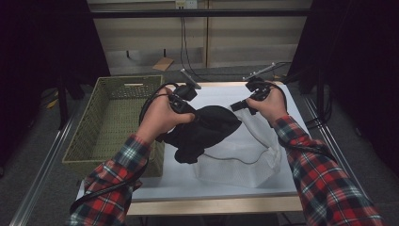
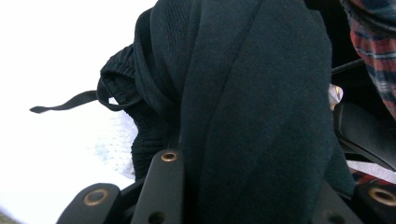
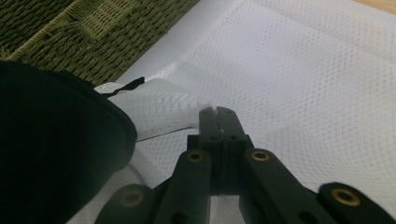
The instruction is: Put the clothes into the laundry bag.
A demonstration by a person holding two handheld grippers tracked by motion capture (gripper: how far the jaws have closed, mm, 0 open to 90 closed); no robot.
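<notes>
Black garment (image 2: 252, 107) fills left gripper's (image 2: 243, 186) jaws — bunched between.

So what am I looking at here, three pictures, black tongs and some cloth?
A person in plaid sleeves holds a hand-held clamp tool in each hand. One camera looks down from above; the other two ride on the tools and look along their black jaws. On the white table lie a white mesh bag and, to the left, a green woven basket. The left gripper is clamped on a bunched black garment. The right gripper pinches the edge of the mesh bag, jaws shut, apparently holding it open for the garment.
</notes>
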